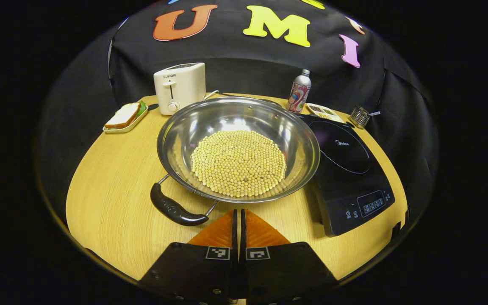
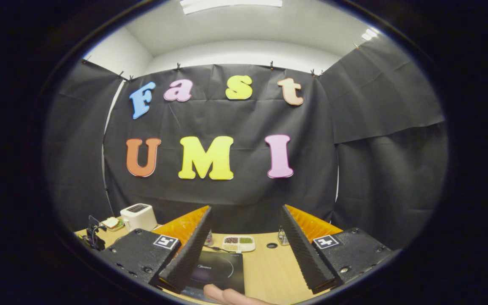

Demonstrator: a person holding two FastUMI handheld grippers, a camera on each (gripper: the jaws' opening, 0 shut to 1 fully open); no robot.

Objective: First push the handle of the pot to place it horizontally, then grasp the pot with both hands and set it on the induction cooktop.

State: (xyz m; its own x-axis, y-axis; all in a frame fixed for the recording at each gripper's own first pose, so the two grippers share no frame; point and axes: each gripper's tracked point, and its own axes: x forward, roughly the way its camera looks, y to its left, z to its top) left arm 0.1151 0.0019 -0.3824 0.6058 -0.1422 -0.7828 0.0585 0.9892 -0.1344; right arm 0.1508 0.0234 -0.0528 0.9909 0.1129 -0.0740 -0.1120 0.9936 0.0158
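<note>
A: Left tongs (image 1: 239, 220)?
B: Clenched, fingers together with only a thin slit between them, nothing held. Tips sit just below the pot's (image 1: 237, 148) near rim at 6 o'clock, right beside the handle's (image 1: 175, 207) wire bracket. Can't tell if they touch it.
A: Right tongs (image 2: 246, 245)?
B: Released, fingers spread wide, nothing between them. Raised and looking at the back wall, bench (image 2: 269, 267) low in the right gripper view. A person's fingertips (image 2: 227, 296) show at 6 o'clock.
A: Around the pot?
B: Left gripper view: cooktop (image 1: 347, 169) at 3 o'clock, its left edge just beside the pot rim. Toaster (image 1: 179, 87) at 11 o'clock, just behind the pot. Sandwich on a tray (image 1: 124, 117) at 10 o'clock. Bottle (image 1: 299, 92) at 1 o'clock, small divided dish (image 1: 324, 112) beside it, metal wire holder (image 1: 359, 116) further right.
A: Cooktop surface?
B: Nothing standing on its glass in either view.
A: Pot itself?
B: Wide shiny steel pan on the bench (image 1: 112, 199), centre of the left gripper view, left of the cooktop. Bottom covered with a round layer of pale yellow beans (image 1: 239, 163). Black handle at 7 o'clock on the rim, lying slanted, its left end higher in the picture.
</note>
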